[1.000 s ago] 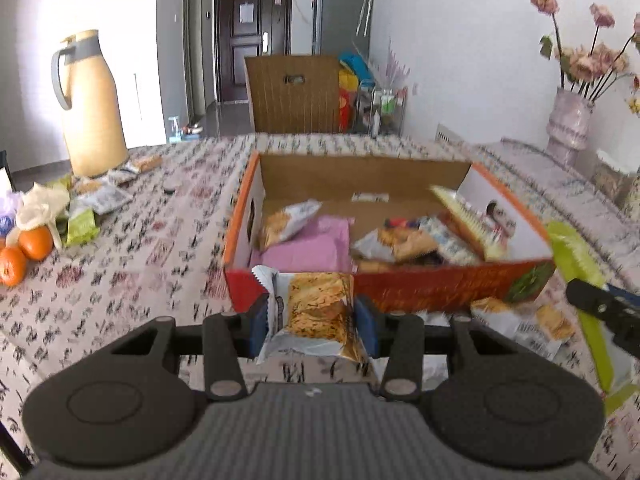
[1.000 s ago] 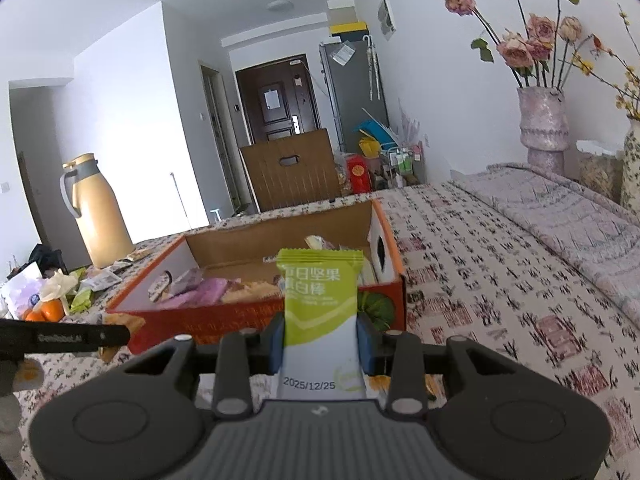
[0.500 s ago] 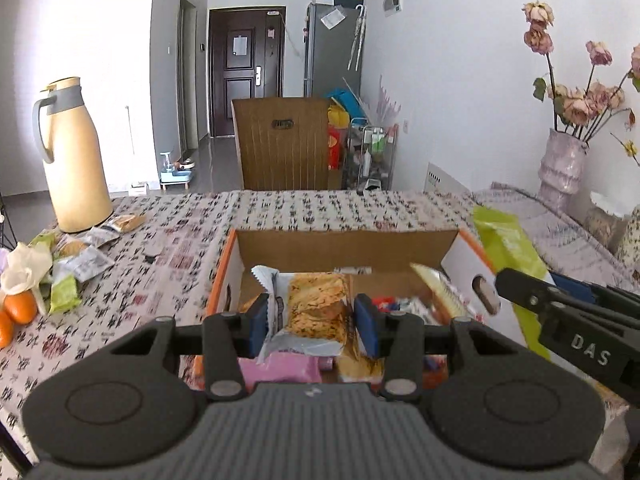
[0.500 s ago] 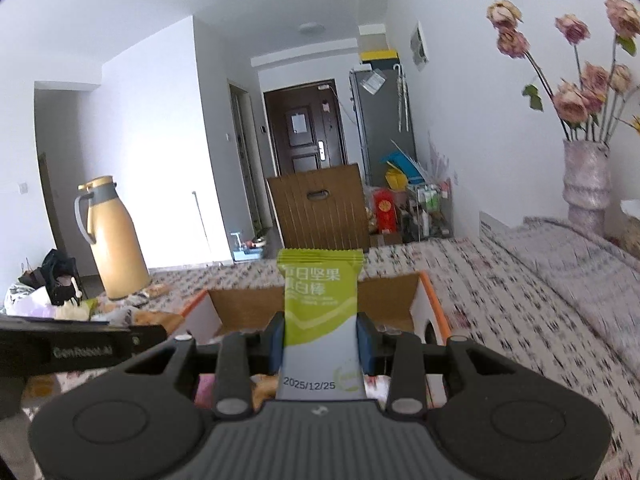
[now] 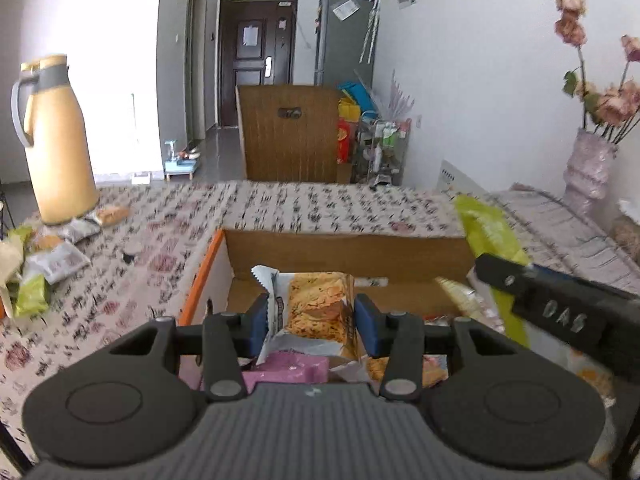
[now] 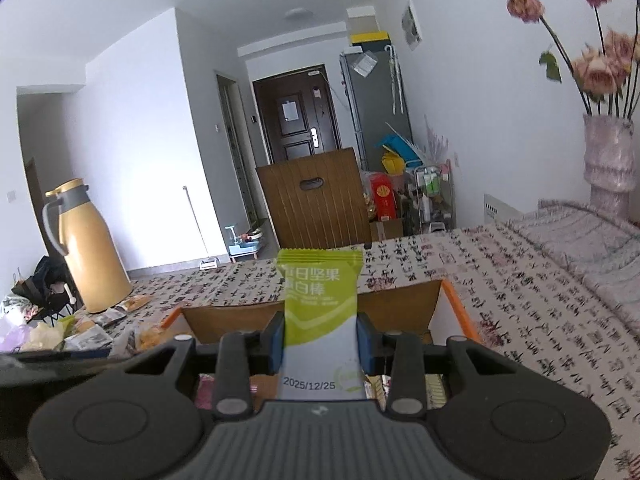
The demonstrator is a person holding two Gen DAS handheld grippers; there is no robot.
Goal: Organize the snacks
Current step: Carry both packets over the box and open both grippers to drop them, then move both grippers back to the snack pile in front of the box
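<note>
Left gripper [image 5: 316,322]: blue pads pinch an upright cracker packet [image 5: 310,312], silver with an orange print, held above the open cardboard box [image 5: 348,254].

Right gripper [image 6: 320,338]: pads pinch an upright green-and-white nut bar [image 6: 320,320], also above the box; it shows at the right of the left view.

Box: orange-edged, on a patterned tablecloth [image 5: 120,280]; inside lie a pink packet [image 5: 286,368] and other snacks.

Table, left end: yellow jug [image 5: 52,140], loose snack packets [image 5: 52,256] beside it.

Right end: pink vase of dried roses [image 6: 608,156].
</note>
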